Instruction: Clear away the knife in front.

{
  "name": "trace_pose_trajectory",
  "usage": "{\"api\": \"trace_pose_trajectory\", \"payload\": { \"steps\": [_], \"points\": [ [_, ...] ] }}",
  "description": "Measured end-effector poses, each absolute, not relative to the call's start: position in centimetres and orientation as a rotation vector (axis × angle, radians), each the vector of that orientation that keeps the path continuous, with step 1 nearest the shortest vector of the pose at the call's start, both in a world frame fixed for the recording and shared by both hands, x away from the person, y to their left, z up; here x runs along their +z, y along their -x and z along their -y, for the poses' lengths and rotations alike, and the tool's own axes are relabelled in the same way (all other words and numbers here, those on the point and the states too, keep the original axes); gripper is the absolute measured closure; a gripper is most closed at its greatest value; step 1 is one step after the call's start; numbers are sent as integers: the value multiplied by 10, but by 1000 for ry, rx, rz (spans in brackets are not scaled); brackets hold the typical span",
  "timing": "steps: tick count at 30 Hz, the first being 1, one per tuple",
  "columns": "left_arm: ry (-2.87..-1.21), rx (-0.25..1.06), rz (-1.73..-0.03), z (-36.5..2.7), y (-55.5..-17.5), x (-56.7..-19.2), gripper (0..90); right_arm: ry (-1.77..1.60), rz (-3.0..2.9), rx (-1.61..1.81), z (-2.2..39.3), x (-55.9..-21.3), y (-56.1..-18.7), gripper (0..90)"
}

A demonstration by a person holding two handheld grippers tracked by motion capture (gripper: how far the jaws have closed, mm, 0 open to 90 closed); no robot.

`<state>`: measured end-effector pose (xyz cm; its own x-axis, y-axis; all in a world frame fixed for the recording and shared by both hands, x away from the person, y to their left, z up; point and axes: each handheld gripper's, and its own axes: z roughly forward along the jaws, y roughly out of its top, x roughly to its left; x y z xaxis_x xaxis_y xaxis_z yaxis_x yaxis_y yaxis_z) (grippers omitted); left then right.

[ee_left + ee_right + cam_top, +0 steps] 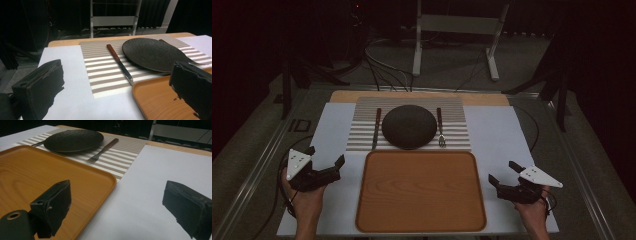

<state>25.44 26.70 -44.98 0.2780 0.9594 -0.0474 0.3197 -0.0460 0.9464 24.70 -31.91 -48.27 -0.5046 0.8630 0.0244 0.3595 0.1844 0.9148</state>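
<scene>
Looking from above, the left claw [326, 162] and right claw [502, 173] wait wide open and empty beside the tray [421, 192]; the plate [409, 126] sits on the mat [357, 137].

In the left gripper view, the knife [120, 64] nearly touches the tray: a careless reach may push it.

In the right gripper view, the fork [103, 149] lies flat and may slip from a pinch.

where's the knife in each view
High view: the knife lies left of the dark plate on the striped mat.
Left gripper view: centre, handle far, blade tip near the tray corner.
Right gripper view: a dark sliver left of the plate, probably the knife.
Shared landmark: the plate.
</scene>
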Motion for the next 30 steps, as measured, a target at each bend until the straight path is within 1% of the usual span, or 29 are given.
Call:
{"api": "trace_pose_trajectory", "payload": {
  "steps": [8, 15, 17, 20, 30],
  "points": [
    [-1587, 789, -1186, -266, -261, -445, 1, -1145, -1954, 1297, 320, -482, -247, 83],
    [-1588, 812, -1168, -266, -266, -443, 1, -1142, -1954, 1298, 320, -482, -246, 83],
    [-1587, 819, -1175, -267, -268, -442, 1, -1143, -1955, 1297, 320, -482, -246, 83],
    [-1589, 787, -1226, -268, -273, -440, 1, -1142, -1956, 1297, 319, -482, -246, 83],
    [-1576, 801, -1236, -268, -284, -436, 0, -1142, -1958, 1296, 320, -482, -246, 83]
  ]
}}
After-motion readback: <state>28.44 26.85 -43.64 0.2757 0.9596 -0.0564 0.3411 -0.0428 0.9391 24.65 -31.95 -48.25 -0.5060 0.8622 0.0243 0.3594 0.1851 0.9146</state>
